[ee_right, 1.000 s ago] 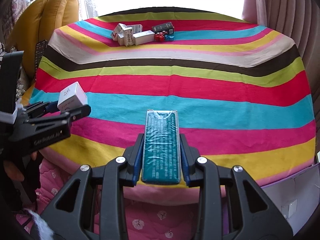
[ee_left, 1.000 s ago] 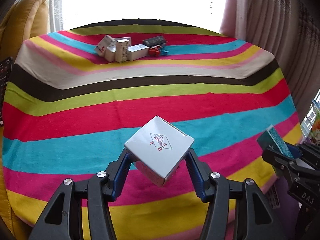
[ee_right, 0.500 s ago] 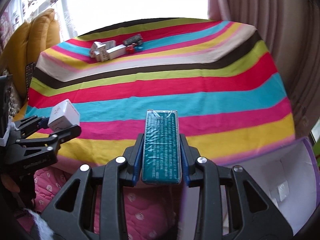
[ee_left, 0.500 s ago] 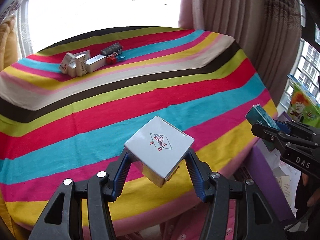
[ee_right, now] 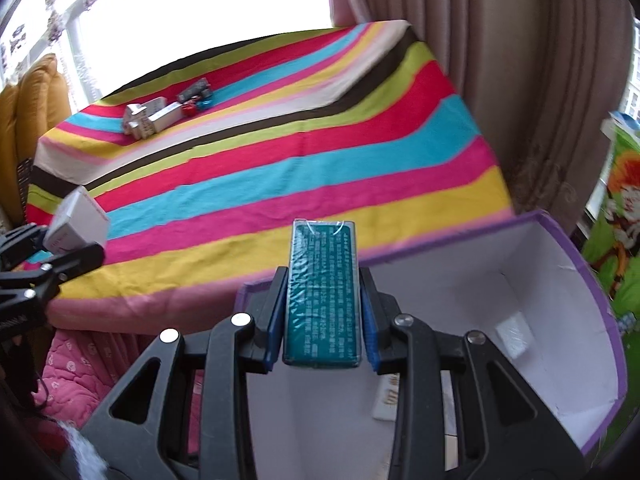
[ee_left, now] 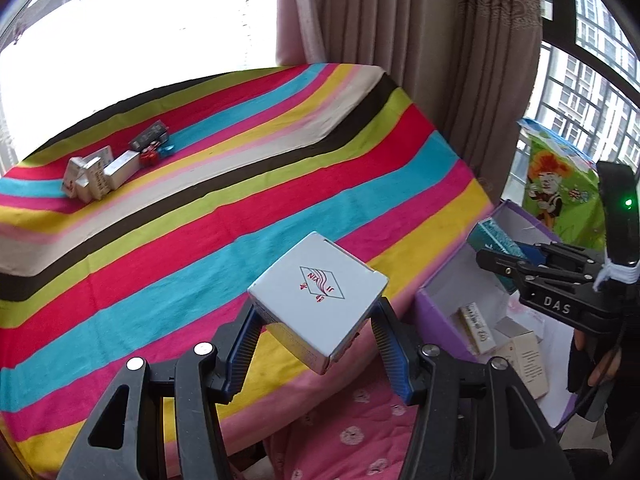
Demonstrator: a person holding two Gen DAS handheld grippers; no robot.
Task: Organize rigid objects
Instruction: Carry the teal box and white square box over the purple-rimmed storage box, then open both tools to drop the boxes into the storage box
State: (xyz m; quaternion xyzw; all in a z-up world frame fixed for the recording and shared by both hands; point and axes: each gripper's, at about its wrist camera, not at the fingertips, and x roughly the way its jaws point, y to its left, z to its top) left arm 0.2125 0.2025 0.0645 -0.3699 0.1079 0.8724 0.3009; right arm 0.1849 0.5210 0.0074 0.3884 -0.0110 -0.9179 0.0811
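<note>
My left gripper (ee_left: 316,332) is shut on a white box (ee_left: 318,304) with a red logo, held over the front edge of the striped table (ee_left: 200,216). My right gripper (ee_right: 322,312) is shut on a teal box (ee_right: 322,292) and holds it above the purple bin (ee_right: 560,304) beside the table. The bin also shows in the left wrist view (ee_left: 436,312) with small cartons inside. The right gripper appears there (ee_left: 496,256), and the left gripper with its white box appears in the right wrist view (ee_right: 76,236).
A cluster of small boxes (ee_left: 100,172) and a dark pack (ee_left: 150,136) lie at the table's far left. Curtains (ee_left: 400,40) hang behind. A green cartoon bag (ee_left: 560,188) stands by the bin. A pink quilt (ee_left: 352,432) lies below the table edge.
Both grippers have swung right with their boxes. The right gripper now hangs over the purple bin, and the left one has come to the table's front right edge.
</note>
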